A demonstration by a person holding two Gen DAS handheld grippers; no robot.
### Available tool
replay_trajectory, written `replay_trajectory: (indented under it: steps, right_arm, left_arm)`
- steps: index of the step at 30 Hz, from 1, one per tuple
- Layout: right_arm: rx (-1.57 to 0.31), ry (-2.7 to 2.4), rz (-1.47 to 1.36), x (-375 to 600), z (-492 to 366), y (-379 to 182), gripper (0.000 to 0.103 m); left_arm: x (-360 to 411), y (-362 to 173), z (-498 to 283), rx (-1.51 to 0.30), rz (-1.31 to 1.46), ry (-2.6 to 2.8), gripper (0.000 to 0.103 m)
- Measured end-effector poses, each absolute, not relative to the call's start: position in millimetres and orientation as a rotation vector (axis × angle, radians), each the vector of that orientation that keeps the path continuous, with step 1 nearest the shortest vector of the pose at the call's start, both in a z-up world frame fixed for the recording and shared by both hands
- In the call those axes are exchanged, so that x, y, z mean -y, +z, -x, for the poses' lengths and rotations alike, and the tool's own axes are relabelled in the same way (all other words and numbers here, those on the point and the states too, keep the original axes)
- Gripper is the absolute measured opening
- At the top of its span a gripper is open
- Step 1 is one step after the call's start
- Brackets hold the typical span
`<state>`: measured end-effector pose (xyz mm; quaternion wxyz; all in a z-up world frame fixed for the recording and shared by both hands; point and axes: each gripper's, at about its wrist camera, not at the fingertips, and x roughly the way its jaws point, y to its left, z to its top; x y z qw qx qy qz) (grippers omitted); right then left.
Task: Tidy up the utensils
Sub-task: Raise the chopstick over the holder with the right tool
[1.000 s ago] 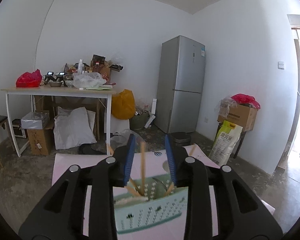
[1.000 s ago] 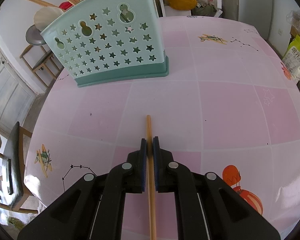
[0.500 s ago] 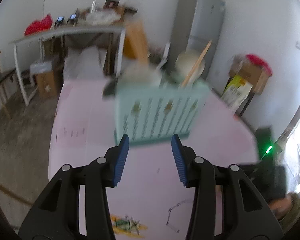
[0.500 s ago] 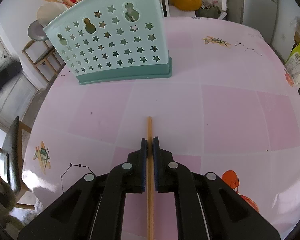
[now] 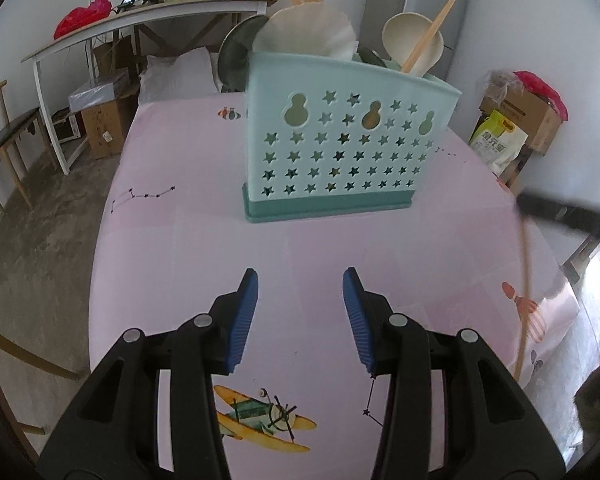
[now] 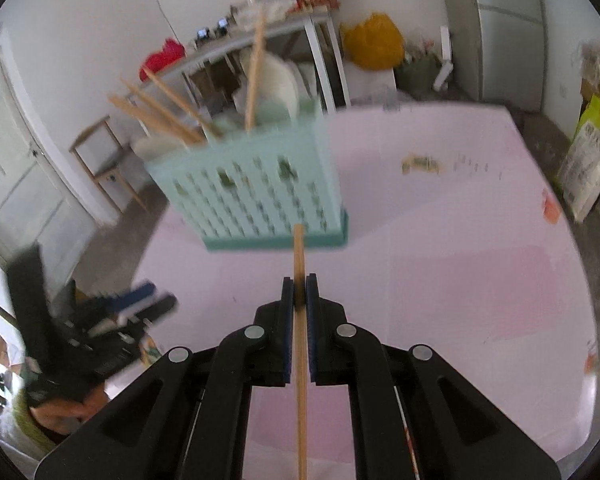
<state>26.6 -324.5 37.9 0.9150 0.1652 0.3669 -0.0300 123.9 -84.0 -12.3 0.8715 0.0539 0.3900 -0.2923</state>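
Pink table [image 5: 172, 248] bears caddy [image 5: 340, 152] of chopsticks [image 6: 160, 116]; left claw [image 5: 300, 312] wide, right claw [image 6: 299, 300] pinching chopstick [image 6: 299, 256].

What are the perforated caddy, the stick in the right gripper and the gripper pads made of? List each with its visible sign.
Caddy: looks like moulded plastic, matte mint with a darker base; clean star and gourd cutouts.
Stick clamped in the right gripper: probably bamboo or wood; pale tan, thin, straight, likely a chopstick.
Pads: seemingly rubber or soft plastic; blue, finely ribbed.
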Motion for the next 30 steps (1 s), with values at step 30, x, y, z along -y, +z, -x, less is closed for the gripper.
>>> replay_trajectory:
  steps: [30]
  right_arm:
    - [-0.338,0.035,-0.150,320,-80,211,0.006]
  left_arm:
    - [73,-7,-136,-0.821,-0.051,-0.586,0.042]
